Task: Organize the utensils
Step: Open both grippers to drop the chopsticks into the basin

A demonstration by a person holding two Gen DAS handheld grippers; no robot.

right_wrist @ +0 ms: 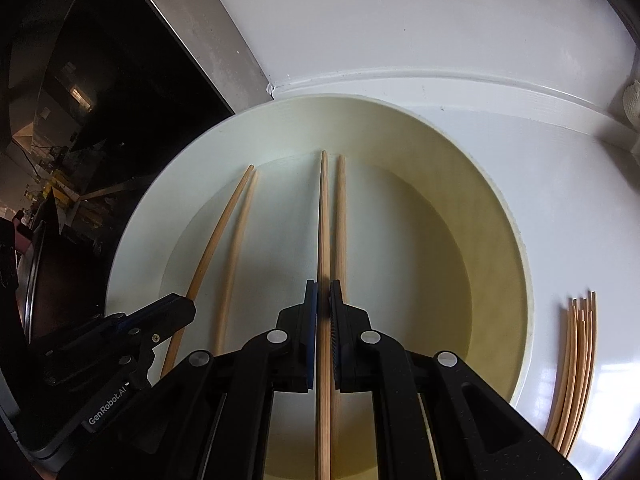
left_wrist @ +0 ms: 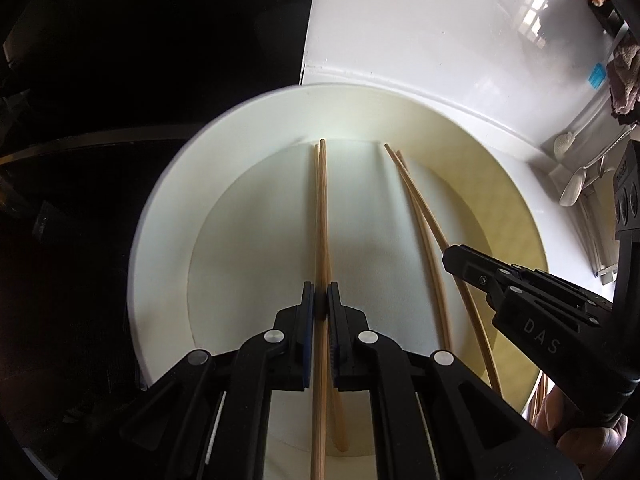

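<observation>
My left gripper (left_wrist: 320, 292) is shut on a wooden chopstick (left_wrist: 321, 216) that points away over a cream oval tray (left_wrist: 168, 208). A second chopstick (left_wrist: 339, 420) lies just beside it in the tray. My right gripper (right_wrist: 323, 288) is shut on another chopstick (right_wrist: 323, 220), and a further chopstick (right_wrist: 341, 216) lies beside it on the tray (right_wrist: 508, 216) floor. Each gripper shows in the other's view: the right gripper (left_wrist: 452, 256) on the right, the left gripper (right_wrist: 188, 306) on the left, both low over the tray.
A bundle of several loose chopsticks (right_wrist: 576, 372) lies on the white counter (right_wrist: 440, 32) right of the tray. Spoons (left_wrist: 572, 192) lie at the far right in the left wrist view. A dark glass cooktop (right_wrist: 132, 92) borders the tray on the left.
</observation>
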